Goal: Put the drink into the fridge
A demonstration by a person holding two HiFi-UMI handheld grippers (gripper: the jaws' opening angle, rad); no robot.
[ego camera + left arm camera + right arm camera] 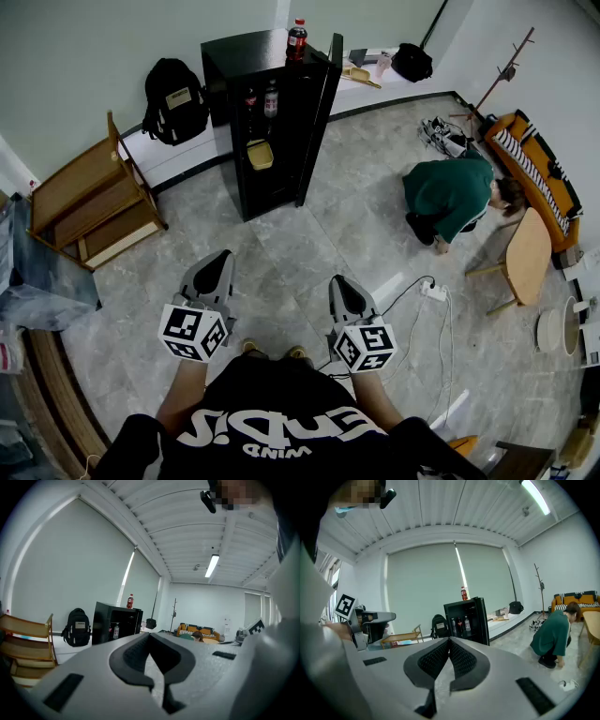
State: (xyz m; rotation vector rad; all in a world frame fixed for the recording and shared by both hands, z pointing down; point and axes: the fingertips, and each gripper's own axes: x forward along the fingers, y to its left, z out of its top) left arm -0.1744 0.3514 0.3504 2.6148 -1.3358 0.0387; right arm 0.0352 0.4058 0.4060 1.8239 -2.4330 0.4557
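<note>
Your left gripper (217, 261) and right gripper (345, 286) hang near your waist, fingers clenched on nothing, since the cola bottle (296, 39) stands far off atop the black fridge (225, 131). Its door (321, 108) is open, ready for loading.

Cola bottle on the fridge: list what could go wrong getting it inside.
1. The cola bottle stands upright on top of the black fridge; a clumsy grip could topple it.
2. Bottles already stand on the upper shelf, so room may be tight.
3. The power strip and its cable lie on the floor nearby: a possible trip.
</note>
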